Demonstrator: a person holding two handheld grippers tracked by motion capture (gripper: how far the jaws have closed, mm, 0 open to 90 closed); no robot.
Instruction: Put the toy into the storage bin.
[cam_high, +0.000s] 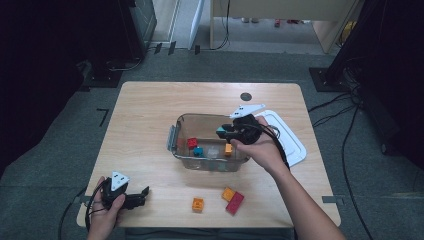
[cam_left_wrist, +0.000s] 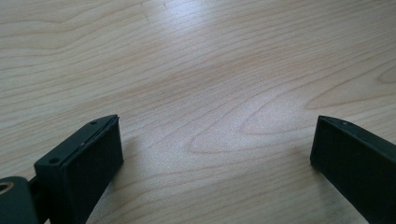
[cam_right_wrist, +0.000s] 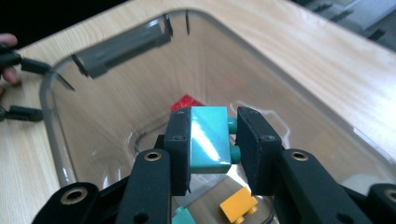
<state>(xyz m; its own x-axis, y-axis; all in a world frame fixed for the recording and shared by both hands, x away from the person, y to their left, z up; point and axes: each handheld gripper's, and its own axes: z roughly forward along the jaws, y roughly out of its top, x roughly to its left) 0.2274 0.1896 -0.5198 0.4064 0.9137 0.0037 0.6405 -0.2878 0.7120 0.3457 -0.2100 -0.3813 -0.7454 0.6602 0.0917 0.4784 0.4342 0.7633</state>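
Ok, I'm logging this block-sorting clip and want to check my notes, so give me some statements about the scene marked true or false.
1. The right gripper is shut on a teal block above the clear plastic container. True.
2. The left gripper holds an orange block. False: its jaws stand open over bare table, with nothing between them.
3. A red block lies inside the container. True.
4. The white lid is on the container. False: it lies on the table beside it, on the side of the person's right hand.
5. Three blocks lie on the table outside the container. True: an orange one, and another orange one touching a red one.
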